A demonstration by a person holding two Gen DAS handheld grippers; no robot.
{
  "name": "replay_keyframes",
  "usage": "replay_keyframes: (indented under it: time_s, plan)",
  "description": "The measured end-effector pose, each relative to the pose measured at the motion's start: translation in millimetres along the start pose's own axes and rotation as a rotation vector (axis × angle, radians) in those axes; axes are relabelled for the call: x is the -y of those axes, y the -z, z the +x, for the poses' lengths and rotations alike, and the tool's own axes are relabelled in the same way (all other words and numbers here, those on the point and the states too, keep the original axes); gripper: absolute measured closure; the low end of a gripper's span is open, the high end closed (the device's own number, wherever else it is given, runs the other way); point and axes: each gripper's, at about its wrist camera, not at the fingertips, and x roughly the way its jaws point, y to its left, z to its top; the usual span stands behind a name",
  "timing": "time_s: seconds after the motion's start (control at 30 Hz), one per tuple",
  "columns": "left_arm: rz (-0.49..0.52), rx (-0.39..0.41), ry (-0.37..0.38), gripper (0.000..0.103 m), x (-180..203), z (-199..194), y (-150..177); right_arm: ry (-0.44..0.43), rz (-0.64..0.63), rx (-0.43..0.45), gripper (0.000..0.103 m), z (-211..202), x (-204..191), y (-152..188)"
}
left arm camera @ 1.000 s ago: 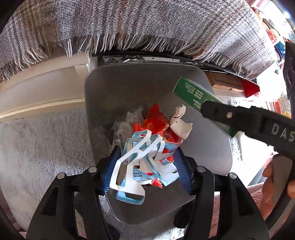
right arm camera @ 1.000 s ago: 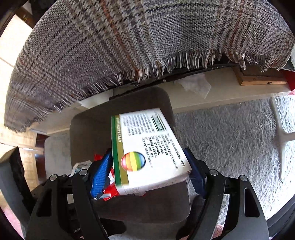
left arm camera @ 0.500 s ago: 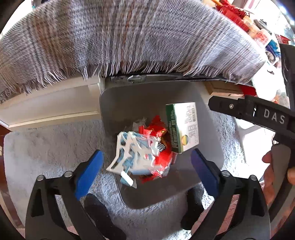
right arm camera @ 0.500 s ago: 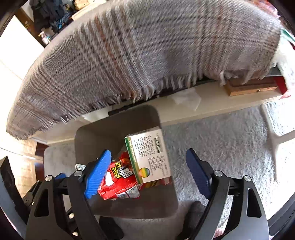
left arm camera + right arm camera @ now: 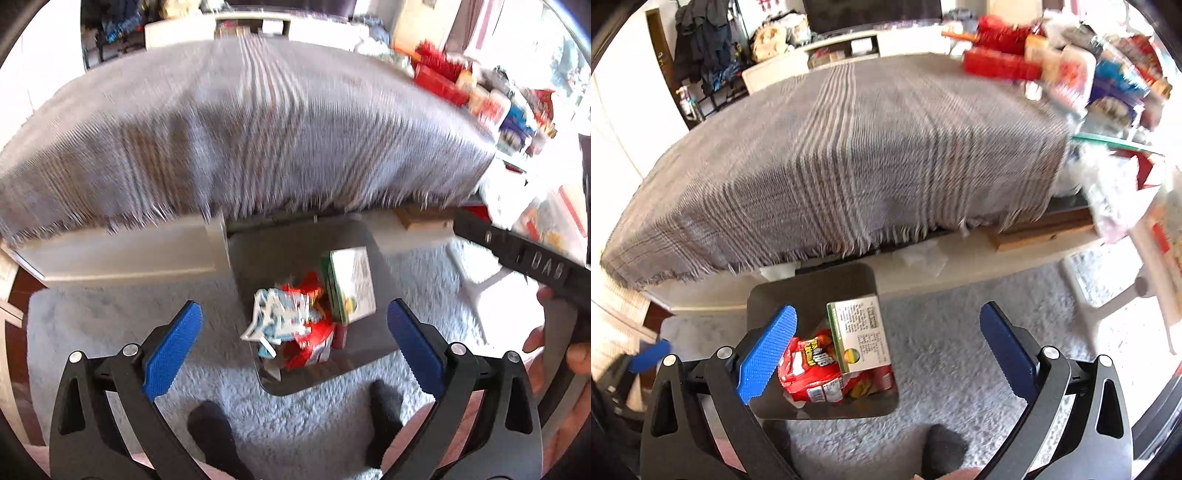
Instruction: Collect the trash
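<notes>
Left gripper (image 5: 293, 338) is spread wide, nothing between the pads. Right gripper (image 5: 886, 341) jaws are opening, empty too. Trash sits in the grey bin (image 5: 354, 354) at 6 o'clock: green box (image 5: 351, 286), red wrapper (image 5: 809, 367).

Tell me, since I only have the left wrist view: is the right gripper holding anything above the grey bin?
Observer: No. The right gripper has nothing between its blue pads, and its jaws are opening.
Operator: What is the red thing beside the green-and-white box?
Observer: A red plastic snack bag with yellow lettering. It lies against the green-and-white cardboard box in the grey rectangular bin.
Operator: Any trash outside the bin?
Observer: Possibly. What looks like a crumpled white tissue lies on the pale low shelf, just below the fringe of the grey plaid blanket.
</notes>
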Motion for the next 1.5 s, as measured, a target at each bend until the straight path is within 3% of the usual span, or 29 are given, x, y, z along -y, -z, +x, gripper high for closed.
replay_keyframes:
  time_s: [0.23,0.47,0.8,1.07,1.27,1.5]
  plan:
    - [0.008,0.214,-0.022,0.008,2,-67,-26,0.073,-0.093,0.250,0.003,-70,-15,-7]
    - [0.014,0.345,-0.073,0.008,-5,-103,-48,0.086,-0.092,0.326,0.003,-100,-11,-11]
    - [-0.004,0.449,-0.125,0.008,-19,-115,-70,0.100,-0.134,0.477,0.003,-119,-24,-32]
    - [0.001,0.474,-0.152,0.008,-18,-117,-62,0.074,-0.141,0.455,0.003,-107,-33,-25]
    - [-0.014,0.441,-0.161,0.008,-19,-113,-54,0.063,-0.129,0.410,0.003,-100,-34,-20]
    - [0.011,0.440,-0.176,0.008,-13,-116,-48,0.067,-0.121,0.422,0.003,-104,-35,-15]
